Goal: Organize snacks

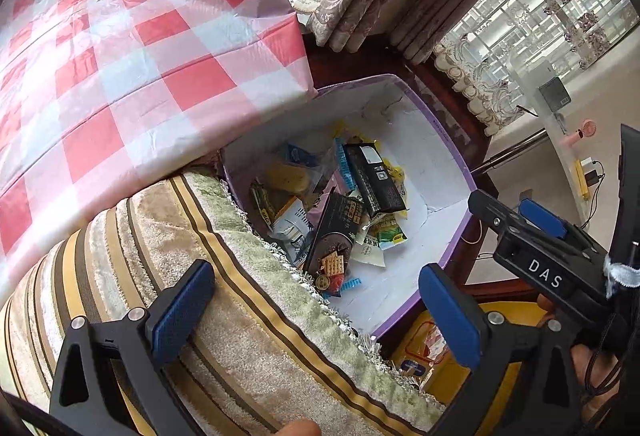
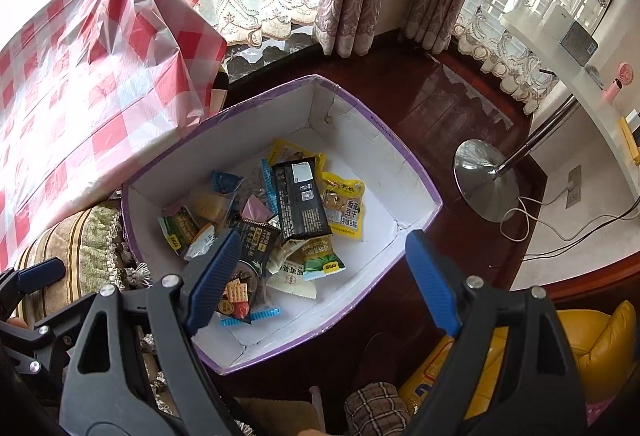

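Both tools empty, left gripper (image 1: 316, 312) and right gripper (image 2: 320, 280) with jaws wide above the purple-rimmed cardboard box (image 2: 416, 172) on the dark wooden floor (image 2: 448, 104), snack packets (image 2: 296, 200) heaped toward its cushion-side wall, apparently dropped in rather than arranged.

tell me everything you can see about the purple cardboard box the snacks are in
The purple box is an open, lidless cardboard carton, purple outside and along its rim, plain white inside with creased, worn walls. It sits upright on a dark glossy wooden floor, one side against a striped cushioned seat, beside the red checked tablecloth. Loose snack packets are piled on its bottom, mostly toward the cushion side; the far part is bare. Neither gripper touches it.
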A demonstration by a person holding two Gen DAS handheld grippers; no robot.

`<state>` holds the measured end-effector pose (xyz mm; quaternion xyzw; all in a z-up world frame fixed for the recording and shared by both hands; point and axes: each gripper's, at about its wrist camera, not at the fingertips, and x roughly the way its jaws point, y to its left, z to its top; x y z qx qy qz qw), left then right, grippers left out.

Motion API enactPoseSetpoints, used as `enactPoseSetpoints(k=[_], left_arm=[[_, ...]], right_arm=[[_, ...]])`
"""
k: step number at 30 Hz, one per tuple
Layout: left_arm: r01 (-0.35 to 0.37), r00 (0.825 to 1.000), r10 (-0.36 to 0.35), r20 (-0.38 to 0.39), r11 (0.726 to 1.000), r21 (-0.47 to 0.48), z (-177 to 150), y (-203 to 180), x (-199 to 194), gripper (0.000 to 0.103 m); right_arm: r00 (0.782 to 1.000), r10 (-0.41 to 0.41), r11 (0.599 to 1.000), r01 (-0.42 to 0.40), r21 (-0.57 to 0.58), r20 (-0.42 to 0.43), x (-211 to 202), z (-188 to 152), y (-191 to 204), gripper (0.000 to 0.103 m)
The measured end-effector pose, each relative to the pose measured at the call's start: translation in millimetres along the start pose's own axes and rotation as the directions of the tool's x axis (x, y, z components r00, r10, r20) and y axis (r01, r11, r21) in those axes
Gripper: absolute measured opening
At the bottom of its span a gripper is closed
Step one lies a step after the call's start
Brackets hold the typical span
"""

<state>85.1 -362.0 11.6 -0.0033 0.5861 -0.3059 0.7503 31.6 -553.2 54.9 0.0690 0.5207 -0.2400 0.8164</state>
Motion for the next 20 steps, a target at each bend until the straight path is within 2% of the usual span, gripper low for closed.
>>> enactPoseSetpoints(k=[20], left_arm=[[0.001,1.000,-0.001,0.008,1.000,0.024,0.1,-3.8,1.5,0.103]], right_arm=[[1.000,0.000,1.000,0.000,0.016,-0.010,3.3,-0.9,-5.9,0.086]])
